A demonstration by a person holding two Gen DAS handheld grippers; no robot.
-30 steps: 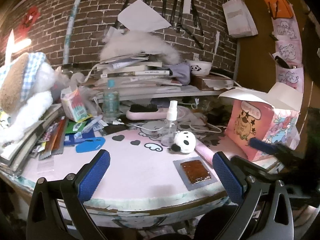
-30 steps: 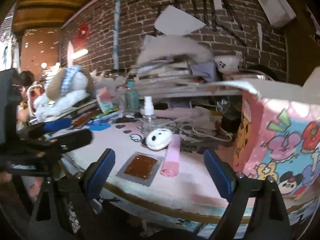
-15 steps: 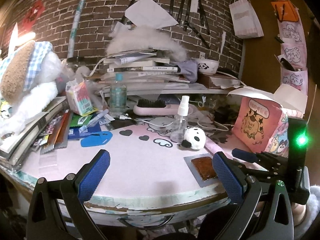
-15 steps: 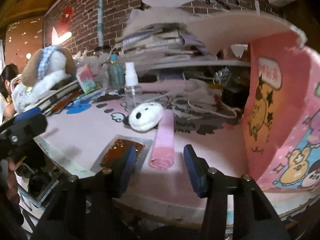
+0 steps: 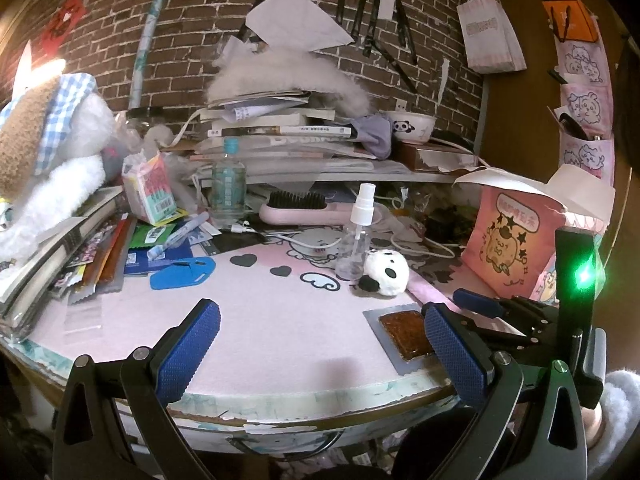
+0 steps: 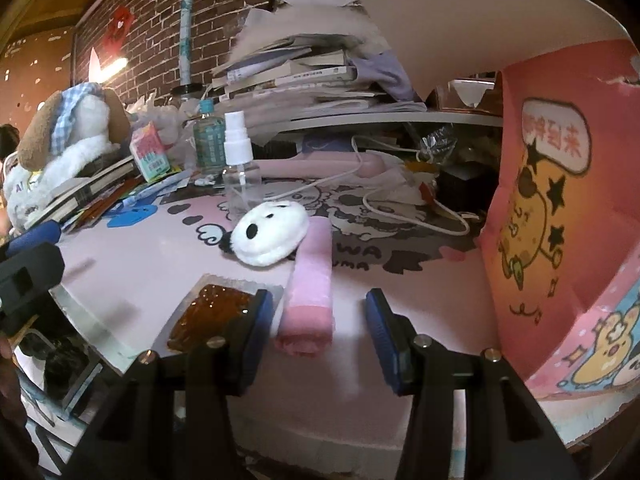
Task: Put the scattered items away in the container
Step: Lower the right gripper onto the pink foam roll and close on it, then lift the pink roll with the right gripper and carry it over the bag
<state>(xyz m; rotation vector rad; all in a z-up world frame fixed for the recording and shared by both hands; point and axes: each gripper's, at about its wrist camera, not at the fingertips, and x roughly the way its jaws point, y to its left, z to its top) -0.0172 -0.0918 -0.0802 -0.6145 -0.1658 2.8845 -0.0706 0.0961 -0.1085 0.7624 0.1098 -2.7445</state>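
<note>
Table (image 5: 256, 320): a round top under a pink cartoon mat, filling the middle of both views, its far half crowded with clutter.
Cartoon box (image 6: 560, 208): the container, a pink cardboard box with its flaps up, at the right of both views, standing on the table's right side.
Book stack (image 5: 276, 128): piled on a shelf at upper centre of the left view, against the brick wall.
Plush dog (image 5: 44, 152): far left, sitting on more books.
Left tongs (image 5: 320, 344): lower centre of the left view, blue pads spread wide, nothing between them, hanging over the near table edge.
Right tongs (image 6: 320, 320): bottom centre of the right view, open and straddling the near end of the pink roll; I cannot tell if the pads touch it.
Pink roll (image 6: 310, 292): lies lengthwise toward the camera, just left of the box.
Panda plush (image 6: 270, 234): touching the roll's far left side.
Spray bottle (image 6: 240, 168): upright right behind the panda.
Snack packet (image 6: 208, 312): flat, with brown filling, just left of the roll; the left-hand pad overlaps its corner in the right view.
</note>
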